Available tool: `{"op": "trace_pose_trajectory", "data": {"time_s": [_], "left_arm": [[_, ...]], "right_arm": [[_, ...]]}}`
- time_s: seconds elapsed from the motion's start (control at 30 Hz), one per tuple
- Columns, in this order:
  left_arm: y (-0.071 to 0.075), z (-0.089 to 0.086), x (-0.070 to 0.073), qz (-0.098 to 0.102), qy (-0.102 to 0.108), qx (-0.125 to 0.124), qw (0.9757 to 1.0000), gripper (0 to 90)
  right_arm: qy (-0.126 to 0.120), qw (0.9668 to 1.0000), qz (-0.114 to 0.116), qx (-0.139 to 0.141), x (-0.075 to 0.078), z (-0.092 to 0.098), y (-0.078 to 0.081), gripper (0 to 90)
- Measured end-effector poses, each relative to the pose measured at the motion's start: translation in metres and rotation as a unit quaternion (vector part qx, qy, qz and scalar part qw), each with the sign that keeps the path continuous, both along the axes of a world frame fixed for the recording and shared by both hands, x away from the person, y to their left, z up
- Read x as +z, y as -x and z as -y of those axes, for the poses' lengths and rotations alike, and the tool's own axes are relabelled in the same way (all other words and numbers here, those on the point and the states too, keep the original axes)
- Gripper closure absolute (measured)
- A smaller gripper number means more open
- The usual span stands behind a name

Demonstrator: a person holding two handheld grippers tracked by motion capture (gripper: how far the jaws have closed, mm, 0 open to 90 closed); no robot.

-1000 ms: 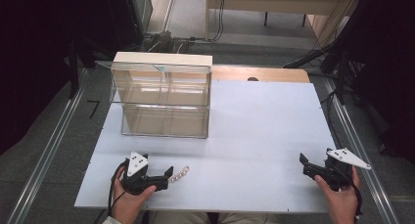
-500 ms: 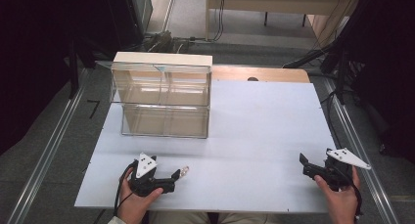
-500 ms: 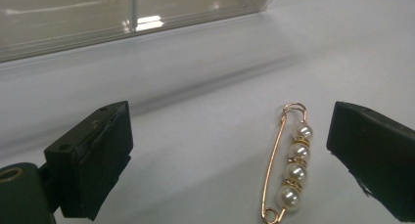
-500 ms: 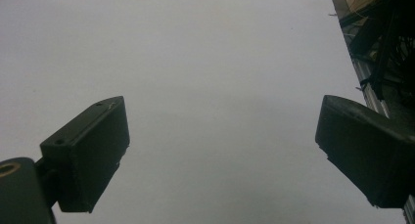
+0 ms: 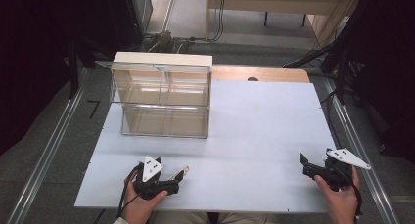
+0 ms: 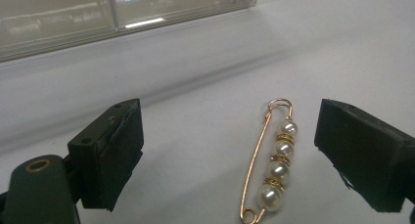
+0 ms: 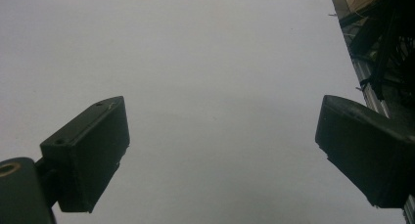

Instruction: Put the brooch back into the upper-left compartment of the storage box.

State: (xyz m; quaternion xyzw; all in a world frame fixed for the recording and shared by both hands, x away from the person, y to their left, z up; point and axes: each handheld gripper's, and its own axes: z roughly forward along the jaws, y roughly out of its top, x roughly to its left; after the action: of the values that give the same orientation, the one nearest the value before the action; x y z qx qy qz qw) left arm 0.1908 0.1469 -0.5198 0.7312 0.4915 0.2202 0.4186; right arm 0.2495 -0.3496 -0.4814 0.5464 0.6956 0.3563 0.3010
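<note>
Gold pearl pin [image 6: 271, 163] flat on white counter [image 5: 254, 116], lower right of left gripper view, between jaws of left gripper [image 6: 230, 155]: wide apart, just been closing, not touching it. Right gripper [image 7: 220, 150] at lower right of high view, jaws wide, holding nothing.

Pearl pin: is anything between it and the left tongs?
Nothing visible. The pearl pin lies flat on the white table, between the open jaws of the left tongs, which have just been closing, nearer one jaw.
</note>
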Motion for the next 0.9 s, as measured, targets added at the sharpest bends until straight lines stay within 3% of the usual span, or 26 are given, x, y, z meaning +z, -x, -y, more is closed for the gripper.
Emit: {"op": "trace_pose_trajectory", "data": {"time_s": [0.17,0.43,0.9], "left_arm": [[0.001,0.007,-0.003,-0.007,-0.008,-0.007,0.9999,12.4],[0.003,0.012,-0.006,-0.012,-0.018,-0.002,0.9998,20.9],[0.010,0.020,-0.011,0.013,-0.040,0.004,0.9991,40.4]], "right_arm": [[-0.001,1.0000,0.002,0.001,0.000,0.001,0.000,4.4],[0.000,1.0000,0.001,0.000,0.000,0.002,0.000,4.4],[0.000,1.0000,0.001,-0.001,0.000,0.002,0.000,4.4]]}}
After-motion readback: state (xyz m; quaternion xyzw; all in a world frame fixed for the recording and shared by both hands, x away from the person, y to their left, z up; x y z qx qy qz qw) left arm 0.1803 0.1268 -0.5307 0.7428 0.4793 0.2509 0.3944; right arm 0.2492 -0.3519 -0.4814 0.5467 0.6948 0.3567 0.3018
